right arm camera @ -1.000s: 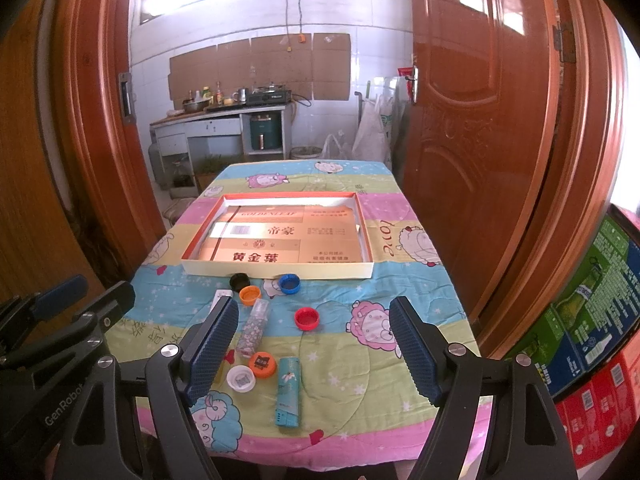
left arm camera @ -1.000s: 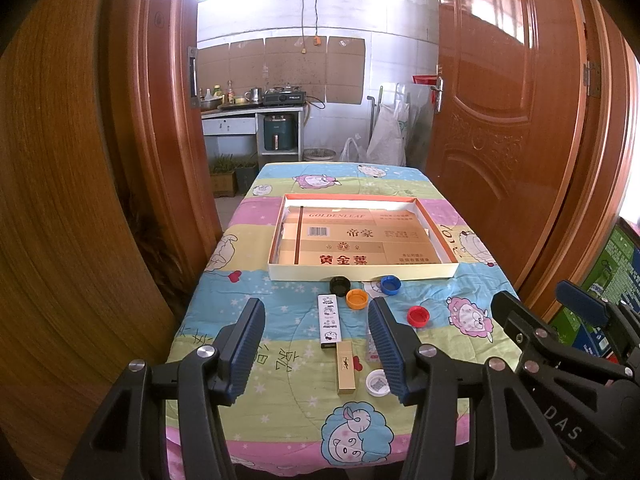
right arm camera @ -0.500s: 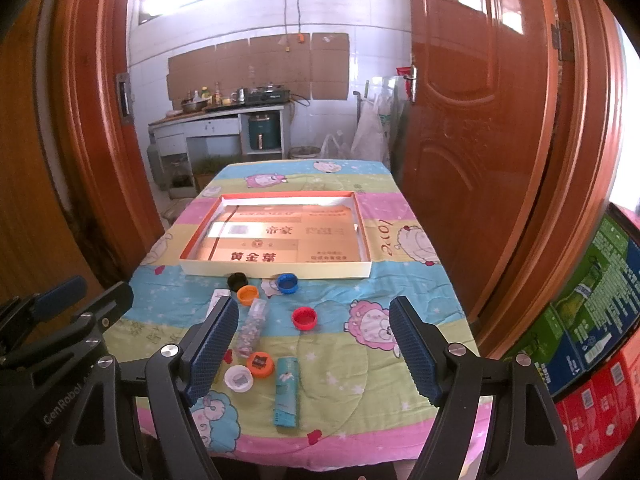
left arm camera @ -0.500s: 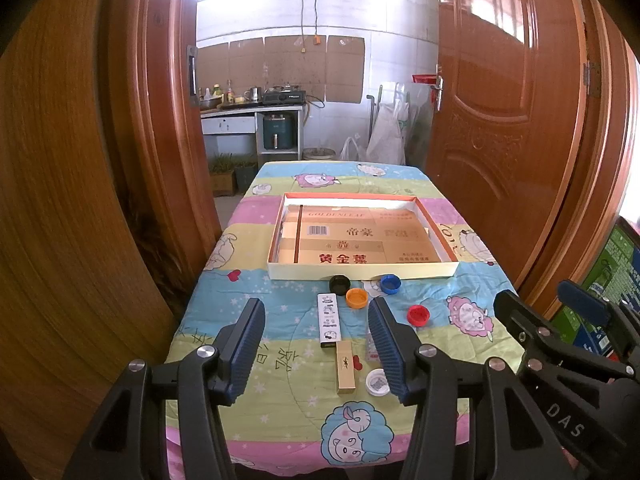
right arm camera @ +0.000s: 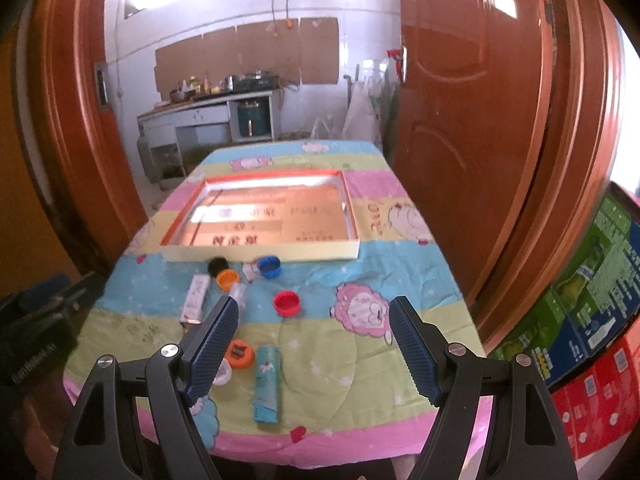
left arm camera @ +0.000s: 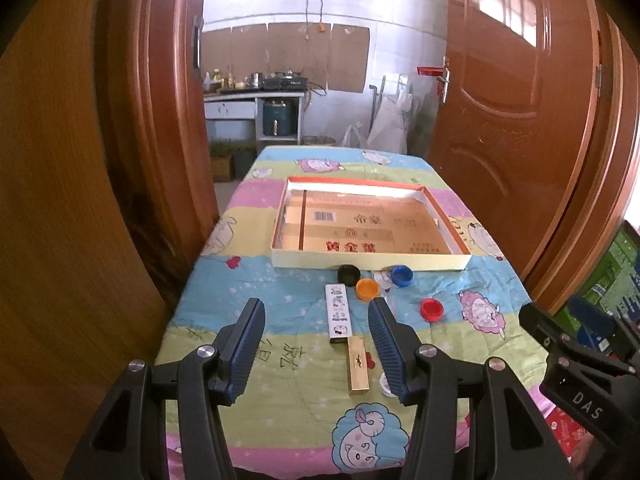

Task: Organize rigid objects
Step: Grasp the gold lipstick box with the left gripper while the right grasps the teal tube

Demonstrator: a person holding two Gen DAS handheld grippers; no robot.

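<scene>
A shallow cardboard tray (left arm camera: 370, 261) (right arm camera: 264, 251) lies mid-table with nothing in it. In front of it sit black (left arm camera: 347, 273), orange (left arm camera: 367, 289), blue (left arm camera: 401, 275) and red (left arm camera: 431, 309) bottle caps, a white slim box (left arm camera: 338, 314) and a gold slim box (left arm camera: 357, 363). The right wrist view adds a teal box (right arm camera: 267, 382), an orange cap (right arm camera: 239, 354) and a white cap (right arm camera: 222, 372). My left gripper (left arm camera: 316, 346) hovers open above the near table end, holding nothing. My right gripper (right arm camera: 314, 350) is open too, above the near edge.
The table wears a cartoon sheep cloth (left arm camera: 280, 400). Wooden doors (left arm camera: 516, 120) flank it on both sides. Stacked cartons (right arm camera: 592, 296) stand at the right. A kitchen counter (left arm camera: 252, 100) is far behind.
Both grippers have moved forward and lower toward the table, so the objects look larger. The right view has tilted and blurred. Nothing on the table has moved.
</scene>
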